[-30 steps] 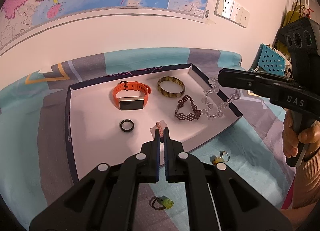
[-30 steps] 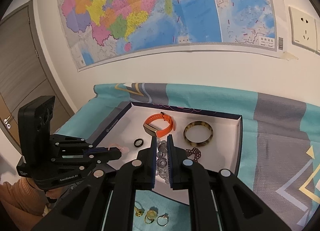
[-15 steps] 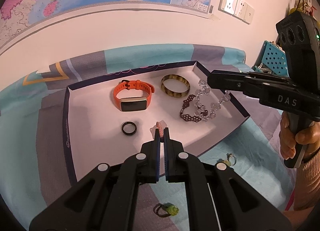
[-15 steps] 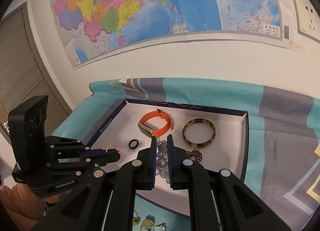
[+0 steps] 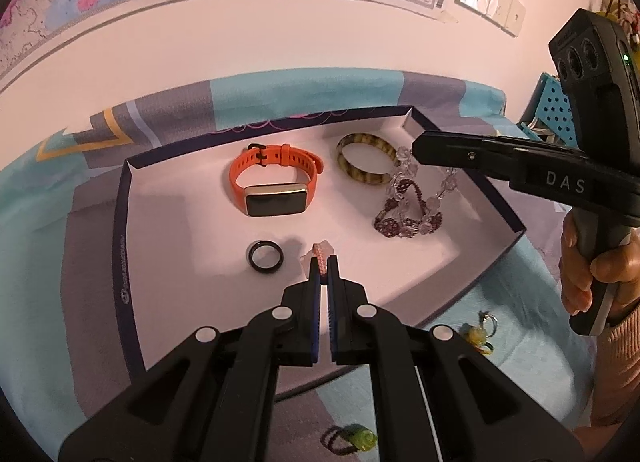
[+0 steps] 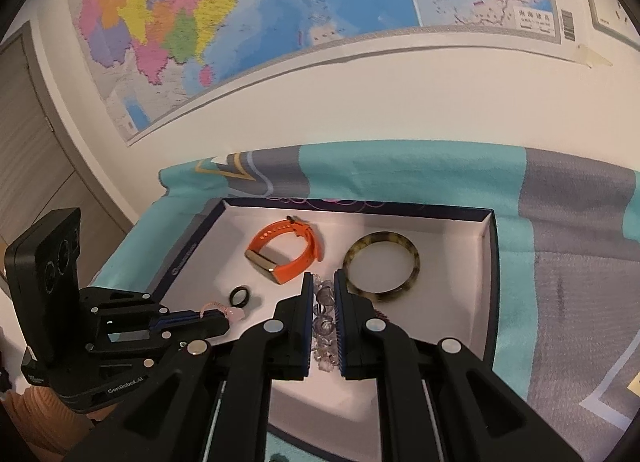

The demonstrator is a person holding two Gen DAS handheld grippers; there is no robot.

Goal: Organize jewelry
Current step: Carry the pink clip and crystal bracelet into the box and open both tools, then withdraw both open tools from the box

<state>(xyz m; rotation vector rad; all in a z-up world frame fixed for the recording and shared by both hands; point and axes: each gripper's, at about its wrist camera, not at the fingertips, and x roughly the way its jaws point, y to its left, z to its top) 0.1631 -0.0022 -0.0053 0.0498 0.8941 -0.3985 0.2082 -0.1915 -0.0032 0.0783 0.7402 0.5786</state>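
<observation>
A white tray (image 5: 168, 230) with dark walls lies on a teal and grey cloth. In it rest an orange watch (image 5: 276, 186), a tortoiseshell bangle (image 5: 366, 164), a black ring (image 5: 266, 256) and a dark red beaded bracelet (image 5: 400, 218). My left gripper (image 5: 323, 262) is shut on a pink braided bracelet (image 5: 320, 256), low over the tray beside the black ring. My right gripper (image 6: 321, 282) is shut on a clear crystal bead bracelet (image 6: 324, 322). In the left wrist view the crystal bracelet (image 5: 404, 178) hangs over the dark red one, near the bangle.
Small rings with yellow-green stones lie on the cloth (image 5: 44, 262) in front of the tray: one (image 5: 478, 332) at the right, one (image 5: 352, 438) near the bottom. A hand (image 5: 592, 262) holds the right gripper's handle. A map and wall sockets (image 5: 488, 6) are behind.
Both grippers have come lower and further over the tray. The crystal bracelet has moved left from the tray's right wall to above the dark red bracelet.
</observation>
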